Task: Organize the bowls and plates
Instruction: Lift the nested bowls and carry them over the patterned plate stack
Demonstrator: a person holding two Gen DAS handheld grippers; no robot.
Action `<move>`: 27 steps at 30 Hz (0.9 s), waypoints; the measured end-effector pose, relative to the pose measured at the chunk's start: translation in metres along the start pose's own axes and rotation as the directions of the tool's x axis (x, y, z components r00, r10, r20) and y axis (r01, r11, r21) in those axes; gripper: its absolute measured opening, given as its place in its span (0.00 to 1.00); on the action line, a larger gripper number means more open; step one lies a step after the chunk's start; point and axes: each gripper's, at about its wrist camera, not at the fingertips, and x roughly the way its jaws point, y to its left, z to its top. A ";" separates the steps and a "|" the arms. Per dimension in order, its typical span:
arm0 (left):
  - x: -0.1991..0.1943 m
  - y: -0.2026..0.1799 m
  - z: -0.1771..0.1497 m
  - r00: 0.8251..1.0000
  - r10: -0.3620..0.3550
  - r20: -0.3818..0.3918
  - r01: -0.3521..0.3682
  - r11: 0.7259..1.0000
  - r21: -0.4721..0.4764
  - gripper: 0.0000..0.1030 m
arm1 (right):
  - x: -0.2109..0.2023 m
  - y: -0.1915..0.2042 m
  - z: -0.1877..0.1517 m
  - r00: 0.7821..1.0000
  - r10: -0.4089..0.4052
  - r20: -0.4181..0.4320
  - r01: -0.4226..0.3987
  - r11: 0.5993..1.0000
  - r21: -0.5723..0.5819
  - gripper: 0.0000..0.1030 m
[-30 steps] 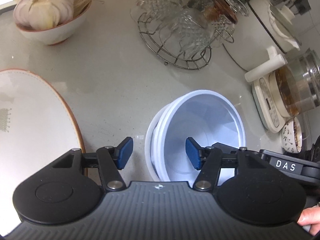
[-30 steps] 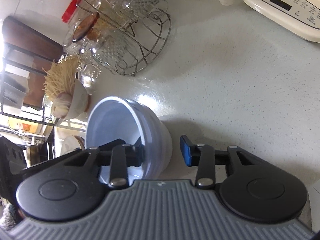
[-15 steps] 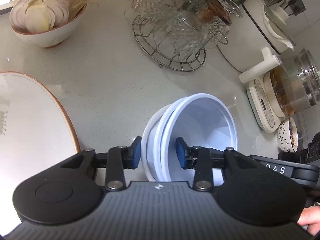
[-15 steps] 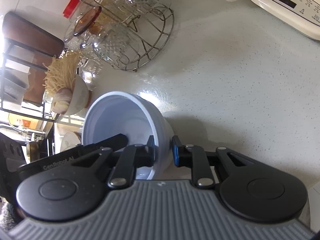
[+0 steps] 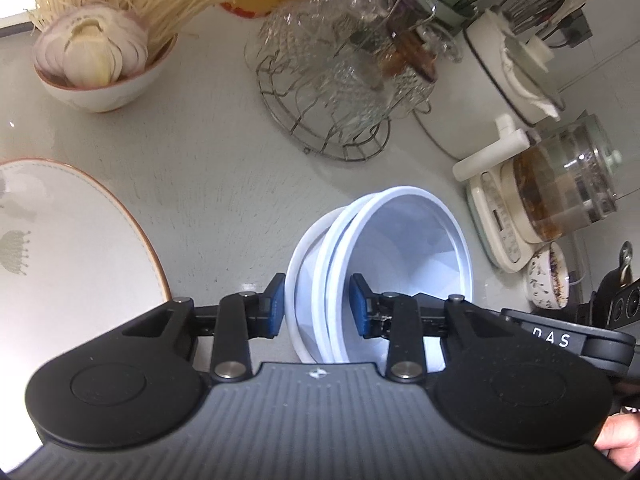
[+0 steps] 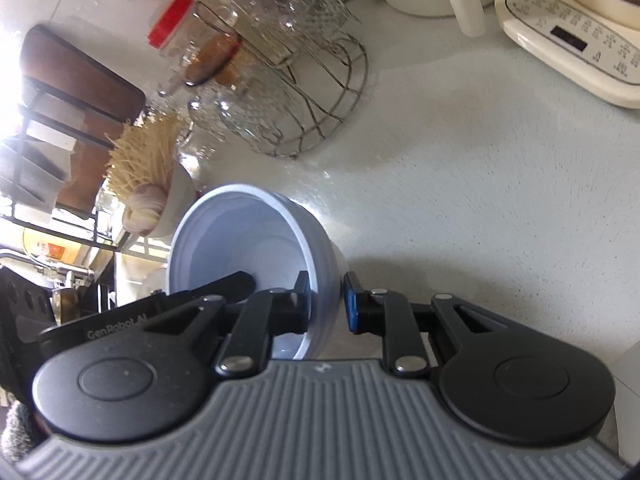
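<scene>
Mid-lift of the nested white bowls [image 5: 400, 256], at six o'clock in both wrist views, left gripper [image 5: 318, 306] and right gripper [image 6: 327, 300] each clamped on opposite rim walls; next, level carry toward the plate [image 5: 60, 248] at nine o'clock.

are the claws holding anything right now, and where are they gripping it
Both hold the nested white bowls by opposite sides of the rim: the left claw clamps the doubled rim walls, the right claw clamps the wall, one pad inside, one outside.
</scene>
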 end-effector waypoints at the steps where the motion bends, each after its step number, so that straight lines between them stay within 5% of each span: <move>1: -0.004 0.000 0.001 1.000 -0.005 0.004 0.005 1.000 0.000 0.37 | -0.003 0.003 0.000 1.000 0.002 0.007 -0.002 1.000 -0.002 0.20; 27: -0.121 0.035 0.005 0.986 -0.013 0.168 0.006 0.999 0.038 0.38 | -0.024 0.108 -0.015 0.997 0.051 0.057 -0.042 0.987 -0.157 0.20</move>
